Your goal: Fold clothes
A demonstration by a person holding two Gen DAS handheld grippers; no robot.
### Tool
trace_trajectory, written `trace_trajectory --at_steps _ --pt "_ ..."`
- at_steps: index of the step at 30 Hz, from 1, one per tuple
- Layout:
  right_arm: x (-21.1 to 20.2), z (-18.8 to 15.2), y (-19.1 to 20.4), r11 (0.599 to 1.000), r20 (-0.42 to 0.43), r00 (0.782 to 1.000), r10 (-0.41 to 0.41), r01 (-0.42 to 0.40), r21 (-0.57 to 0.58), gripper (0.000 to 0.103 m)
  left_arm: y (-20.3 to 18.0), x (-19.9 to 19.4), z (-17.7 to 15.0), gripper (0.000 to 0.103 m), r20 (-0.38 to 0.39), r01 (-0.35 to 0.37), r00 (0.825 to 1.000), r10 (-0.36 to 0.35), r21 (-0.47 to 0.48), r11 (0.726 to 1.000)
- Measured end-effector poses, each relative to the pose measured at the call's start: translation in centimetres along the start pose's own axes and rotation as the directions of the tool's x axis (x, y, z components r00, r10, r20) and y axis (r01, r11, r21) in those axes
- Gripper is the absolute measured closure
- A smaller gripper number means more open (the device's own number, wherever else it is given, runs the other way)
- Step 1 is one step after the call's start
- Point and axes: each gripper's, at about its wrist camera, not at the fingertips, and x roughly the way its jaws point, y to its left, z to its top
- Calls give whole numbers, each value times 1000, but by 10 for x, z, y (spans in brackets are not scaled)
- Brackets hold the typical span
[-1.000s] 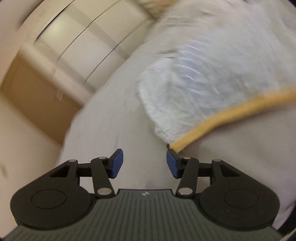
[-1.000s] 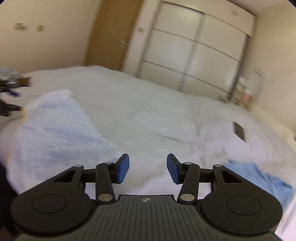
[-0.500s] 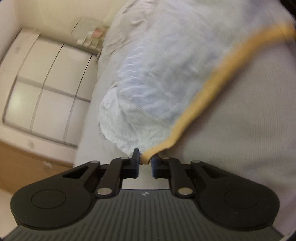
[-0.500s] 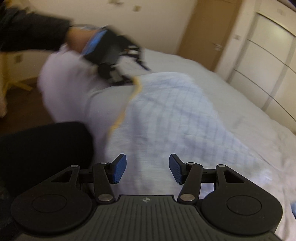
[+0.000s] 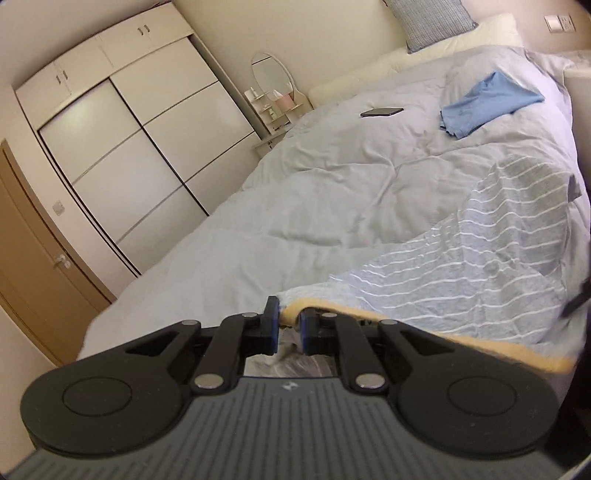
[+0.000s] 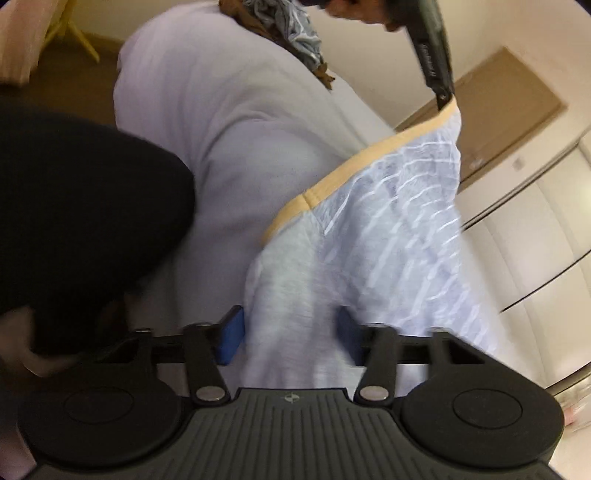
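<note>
A pale blue garment with thin white stripes and a tan waistband lies spread on the grey duvet. My left gripper is shut on one end of the tan waistband. In the right wrist view the same striped garment hangs from the left gripper, which holds its tan band up at the top right. My right gripper is open, its blue pads on either side of the garment's lower part, and the cloth runs between them.
A folded blue cloth and a dark phone lie farther up the bed. White sliding wardrobe and a brown door stand to the left. A person's dark-clad leg is beside the bed. A crumpled dark striped garment lies on the bed's far part.
My left gripper closed on the tan waistband and lifted that end. My right gripper swung round from the open bed toward the garment, and the cloth now lies between its open fingers.
</note>
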Motion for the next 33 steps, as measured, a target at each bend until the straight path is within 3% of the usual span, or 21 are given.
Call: trace_trajectory --at_steps 1,2,6,10,13,17,21,24,27,30,33 --pt "-6 -2 -10 999 2 1000 6 -6 50 95 0 -2 3 94 -1 -6 1000 6 0 1000" --pt "-12 -5 -20 995 5 1000 13 -13 100 103 0 -5 7 94 -1 -11 1000 11 0 1000" --pt "-61 -18 -89 919 62 998 -4 -21 394 103 0 -12 20 95 -6 -30 1000 30 -2 1000" --pt "-116 -38 -155 815 85 986 -141 67 575 103 1 10 38 95 -20 -7 1000 6 -29 1000" --pt "-138 -59 -203 711 64 973 -223 117 694 103 2 26 52 95 -31 10 999 -12 -50 999" --pt "-125 -95 -256 539 24 974 -225 104 836 103 4 47 70 95 -45 32 998 -36 -77 996" --pt "-85 -128 -281 436 -37 984 -173 110 893 103 6 82 73 95 -54 42 997 -47 -93 995" --pt "-59 -136 -287 432 -69 983 -169 137 892 103 20 113 67 95 -37 43 998 -48 -120 992" --pt "-38 -137 -300 471 -80 976 -204 169 866 103 41 150 66 95 -14 41 999 -43 -143 989" --pt "-10 -131 -308 522 -102 958 -266 233 821 103 63 189 71 96 7 32 999 -31 -165 986" --pt "16 -133 -336 513 -124 935 -331 289 809 103 85 225 87 96 13 33 999 -31 -185 982"
